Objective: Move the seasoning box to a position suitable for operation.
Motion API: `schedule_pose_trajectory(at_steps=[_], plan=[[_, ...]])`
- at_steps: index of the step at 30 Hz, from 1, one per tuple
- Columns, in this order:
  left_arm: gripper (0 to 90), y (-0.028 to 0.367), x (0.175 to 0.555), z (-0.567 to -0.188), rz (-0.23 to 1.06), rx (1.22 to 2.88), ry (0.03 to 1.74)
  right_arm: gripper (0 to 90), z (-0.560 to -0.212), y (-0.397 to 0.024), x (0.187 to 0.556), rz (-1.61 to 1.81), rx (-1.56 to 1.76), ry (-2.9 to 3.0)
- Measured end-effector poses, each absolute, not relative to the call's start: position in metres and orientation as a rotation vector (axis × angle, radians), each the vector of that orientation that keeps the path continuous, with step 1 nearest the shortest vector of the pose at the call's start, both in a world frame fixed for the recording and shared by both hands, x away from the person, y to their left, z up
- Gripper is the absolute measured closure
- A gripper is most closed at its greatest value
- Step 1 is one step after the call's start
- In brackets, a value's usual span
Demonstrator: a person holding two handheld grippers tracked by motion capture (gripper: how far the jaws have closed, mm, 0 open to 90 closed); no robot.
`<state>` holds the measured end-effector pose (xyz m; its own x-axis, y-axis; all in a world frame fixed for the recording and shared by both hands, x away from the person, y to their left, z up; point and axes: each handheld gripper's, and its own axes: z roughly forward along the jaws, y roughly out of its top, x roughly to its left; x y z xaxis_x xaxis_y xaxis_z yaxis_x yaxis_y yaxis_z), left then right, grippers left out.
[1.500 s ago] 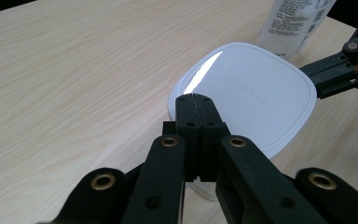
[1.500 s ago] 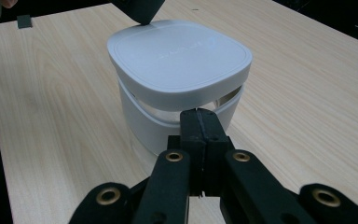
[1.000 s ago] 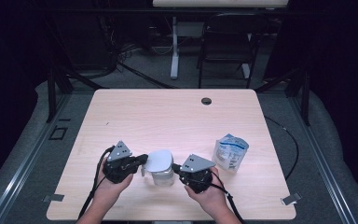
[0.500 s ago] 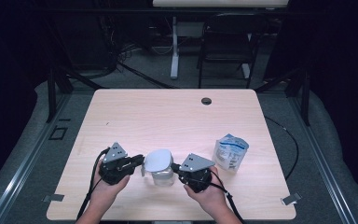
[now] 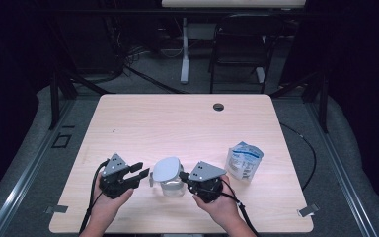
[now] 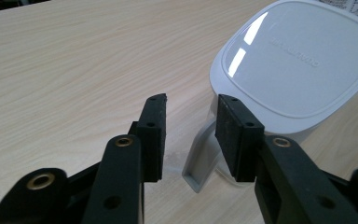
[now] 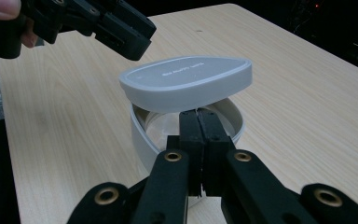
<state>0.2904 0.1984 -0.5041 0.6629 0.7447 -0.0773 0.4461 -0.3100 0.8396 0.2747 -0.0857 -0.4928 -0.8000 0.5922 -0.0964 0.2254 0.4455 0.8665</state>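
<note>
A clear container [image 5: 170, 185] with a white lid [image 5: 167, 169] stands near the table's front edge between my two grippers. In the right gripper view the lid [image 7: 186, 81] rests tilted on the container [image 7: 142, 135], raised on my side. My left gripper [image 5: 143, 173] is just left of it, and its jaws have just been opening. They stand apart with the container's clear side handle [image 6: 200, 163] low beside the right pad, not pressed. My left gripper [image 6: 191, 105] points at the lid [image 6: 298, 60]. My right gripper [image 7: 199, 114] is shut, tips at the near rim under the lid.
A white and blue pouch [image 5: 244, 160] stands to the right of my right gripper [image 5: 182, 177]. A dark round hole [image 5: 218, 106] sits near the table's far edge. The left gripper [image 7: 140, 39] hangs beyond the lid in the right gripper view.
My left gripper has drawn back a little to the left from the container and its jaws have opened. The right gripper and the container have stayed in place.
</note>
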Motion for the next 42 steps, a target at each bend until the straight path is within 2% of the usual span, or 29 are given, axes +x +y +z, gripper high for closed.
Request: schedule_pose_trajectory(at_steps=[10,26,31,35,42], plan=[[57.6,0.202,0.285,-0.516,0.406,1.949,0.948,89.8,-0.489,-0.083,0.275,1.306,0.686,2.309],[55.0,0.198,0.277,-0.536,0.393,2.002,0.954,89.5,-0.481,-0.078,0.275,1.321,0.659,2.301],[56.2,0.194,0.278,-0.541,0.388,2.013,0.95,89.3,-0.478,-0.076,0.276,1.325,0.652,2.295],[62.7,0.192,0.278,-0.543,0.389,2.028,0.95,89.4,-0.477,-0.075,0.276,1.33,0.649,2.293],[66.1,0.19,0.278,-0.544,0.385,2.028,0.941,89.3,-0.473,-0.074,0.276,1.331,0.637,2.288]])
